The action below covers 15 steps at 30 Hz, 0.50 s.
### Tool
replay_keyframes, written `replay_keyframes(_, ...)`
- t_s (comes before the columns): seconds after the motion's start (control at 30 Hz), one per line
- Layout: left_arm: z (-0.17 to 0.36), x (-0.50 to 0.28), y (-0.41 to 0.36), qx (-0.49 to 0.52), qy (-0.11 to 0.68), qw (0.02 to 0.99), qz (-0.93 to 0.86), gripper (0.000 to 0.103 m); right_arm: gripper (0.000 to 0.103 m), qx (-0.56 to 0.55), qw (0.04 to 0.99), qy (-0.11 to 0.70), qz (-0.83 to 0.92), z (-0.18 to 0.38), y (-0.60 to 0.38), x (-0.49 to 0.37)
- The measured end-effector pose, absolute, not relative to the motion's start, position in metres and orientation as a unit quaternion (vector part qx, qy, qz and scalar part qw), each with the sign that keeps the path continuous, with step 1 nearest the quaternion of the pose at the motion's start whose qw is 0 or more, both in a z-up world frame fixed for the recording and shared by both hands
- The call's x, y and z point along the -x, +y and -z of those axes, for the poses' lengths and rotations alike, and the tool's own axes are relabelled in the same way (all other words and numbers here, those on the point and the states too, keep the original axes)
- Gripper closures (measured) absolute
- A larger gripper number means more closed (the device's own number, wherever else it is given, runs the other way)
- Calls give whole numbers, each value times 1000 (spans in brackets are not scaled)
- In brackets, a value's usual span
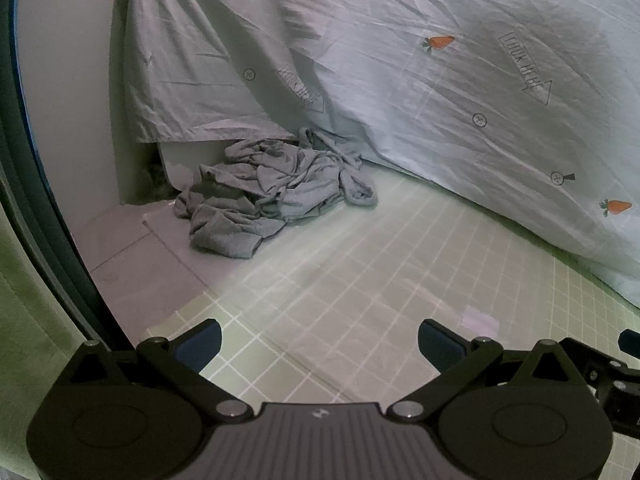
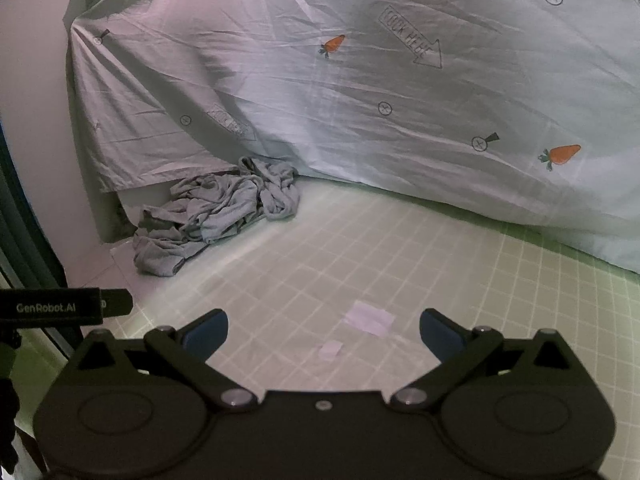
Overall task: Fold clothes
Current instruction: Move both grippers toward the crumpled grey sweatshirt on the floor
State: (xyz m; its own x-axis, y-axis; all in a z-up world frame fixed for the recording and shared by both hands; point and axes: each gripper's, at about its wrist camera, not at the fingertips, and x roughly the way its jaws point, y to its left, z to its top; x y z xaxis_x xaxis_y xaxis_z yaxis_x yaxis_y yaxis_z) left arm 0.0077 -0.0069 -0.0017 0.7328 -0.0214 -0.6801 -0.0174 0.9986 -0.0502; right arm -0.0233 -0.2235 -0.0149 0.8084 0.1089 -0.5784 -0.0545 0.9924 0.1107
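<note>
Nearest me in the left wrist view, my left gripper (image 1: 320,344) hovers with its jaws spread wide and nothing between them, above the green grid mat (image 1: 360,280). Far off and to the left lies the grey garment (image 1: 272,192), a crumpled, twisted heap, part on the mat and part on grey board (image 1: 136,256). Behind it hangs a pale sheet (image 1: 400,80) printed with carrots and arrows, its hem touching the heap's far edge.

From the right wrist view, my right gripper (image 2: 324,334) is likewise wide apart and empty over the mat (image 2: 440,280). Two pale tape patches (image 2: 368,318) lie just beyond its fingers. The garment (image 2: 216,212) sits far left, bunched against the sheet (image 2: 400,80). A black bar (image 2: 64,306) reading GenRobot.AI enters at near left.
</note>
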Motion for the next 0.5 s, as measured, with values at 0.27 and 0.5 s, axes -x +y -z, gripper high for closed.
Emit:
replay_keyframes(0.27,2,-8,-7,26,367,930,1,0,0,-45,950,307,-45,15,-226,22)
replay_keyframes(0.5,3,-9,-6,26,368,929,4,0,0,-46,949,308,-43,16,-226,21)
